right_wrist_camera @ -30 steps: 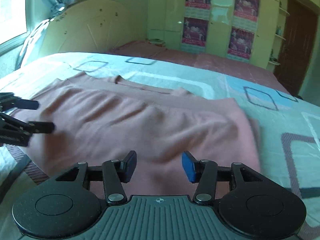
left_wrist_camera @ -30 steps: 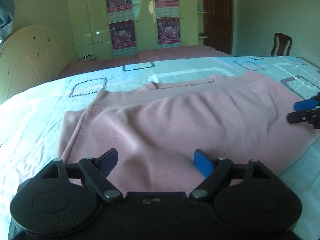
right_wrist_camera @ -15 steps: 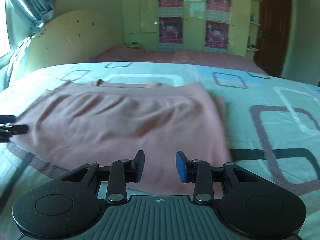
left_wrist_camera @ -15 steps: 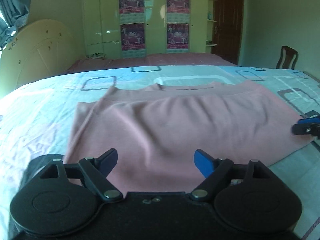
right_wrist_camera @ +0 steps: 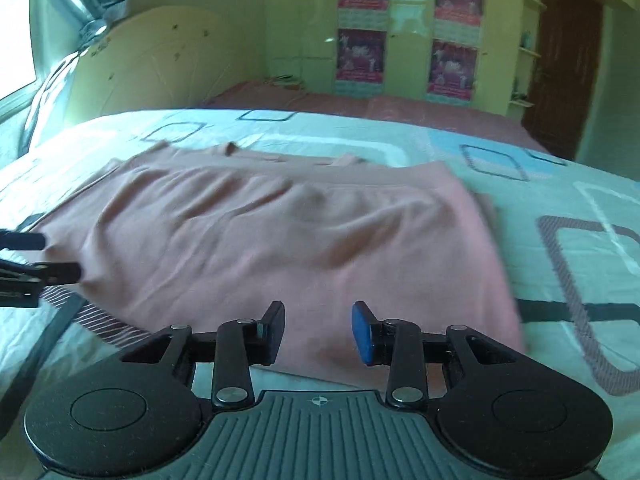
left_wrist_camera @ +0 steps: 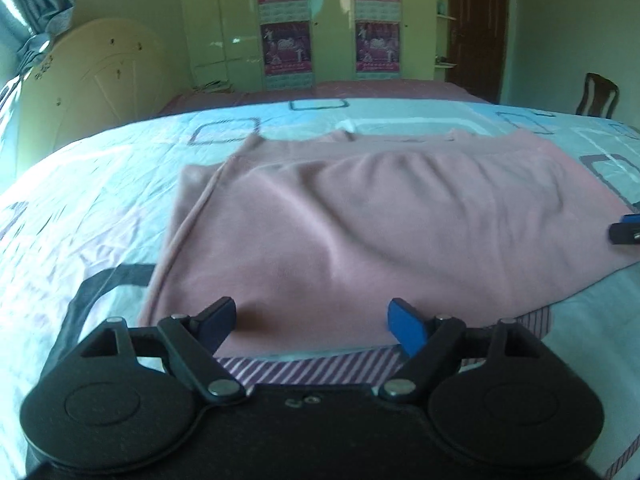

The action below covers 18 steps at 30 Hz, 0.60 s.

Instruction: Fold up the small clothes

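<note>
A pink garment (left_wrist_camera: 380, 216) lies folded in half and flat on the patterned bedsheet (left_wrist_camera: 80, 216); it also shows in the right wrist view (right_wrist_camera: 280, 240). My left gripper (left_wrist_camera: 312, 322) is open and empty, just above the garment's near edge toward its left side. My right gripper (right_wrist_camera: 318, 332) is open and empty above the near edge toward the garment's right side. The right gripper's fingertips (left_wrist_camera: 624, 230) show at the right edge of the left wrist view. The left gripper's fingertips (right_wrist_camera: 40, 256) show at the left edge of the right wrist view.
The bed has a cream headboard (left_wrist_camera: 92, 80) at the left. Wardrobe doors with posters (left_wrist_camera: 328, 20) stand behind. A dark door (left_wrist_camera: 476, 20) and a wooden chair (left_wrist_camera: 598, 94) are at the right. A maroon mattress (right_wrist_camera: 360, 108) lies beyond the bed.
Both grippers have drawn back toward the garment's near edge and tilted level. The right jaws narrowed, then widened again. The garment lies the same, untouched.
</note>
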{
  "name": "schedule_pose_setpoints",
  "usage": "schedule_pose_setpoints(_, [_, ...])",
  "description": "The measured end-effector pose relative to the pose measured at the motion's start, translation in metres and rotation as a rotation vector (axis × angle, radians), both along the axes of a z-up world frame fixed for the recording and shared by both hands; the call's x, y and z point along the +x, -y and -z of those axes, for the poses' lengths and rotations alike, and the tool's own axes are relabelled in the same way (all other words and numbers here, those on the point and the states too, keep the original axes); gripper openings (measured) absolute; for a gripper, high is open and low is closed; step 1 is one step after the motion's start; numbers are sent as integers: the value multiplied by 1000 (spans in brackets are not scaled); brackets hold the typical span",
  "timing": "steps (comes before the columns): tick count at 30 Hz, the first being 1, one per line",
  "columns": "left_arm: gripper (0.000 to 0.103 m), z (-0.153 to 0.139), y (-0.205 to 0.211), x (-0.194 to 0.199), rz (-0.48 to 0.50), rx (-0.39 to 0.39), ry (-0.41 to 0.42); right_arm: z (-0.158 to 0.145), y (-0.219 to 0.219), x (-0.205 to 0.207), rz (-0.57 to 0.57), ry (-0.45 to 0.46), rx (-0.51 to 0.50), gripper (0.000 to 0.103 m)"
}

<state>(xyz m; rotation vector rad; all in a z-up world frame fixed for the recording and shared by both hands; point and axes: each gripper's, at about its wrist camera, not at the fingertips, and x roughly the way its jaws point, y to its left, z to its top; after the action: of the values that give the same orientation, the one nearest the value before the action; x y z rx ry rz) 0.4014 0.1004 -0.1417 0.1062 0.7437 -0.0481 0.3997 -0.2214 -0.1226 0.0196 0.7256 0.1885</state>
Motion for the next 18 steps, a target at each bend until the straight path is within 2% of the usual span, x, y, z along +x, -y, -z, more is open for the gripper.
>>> schedule_pose_setpoints(3, [84, 9, -18, -5, -21, -3, 11, 15, 34, 0, 93, -51, -48, 36])
schedule_pose_setpoints(4, [84, 8, -19, -7, -24, -5, 12, 22, 42, 0, 101, -81, -46, 36])
schedule_pose_setpoints(6, [82, 2, -16, -9, -29, 2, 13, 23, 52, -5, 96, -79, -22, 36])
schedule_pose_setpoints(18, [88, 6, -15, -9, -38, -4, -8, 24, 46, -8, 113, -82, -36, 36])
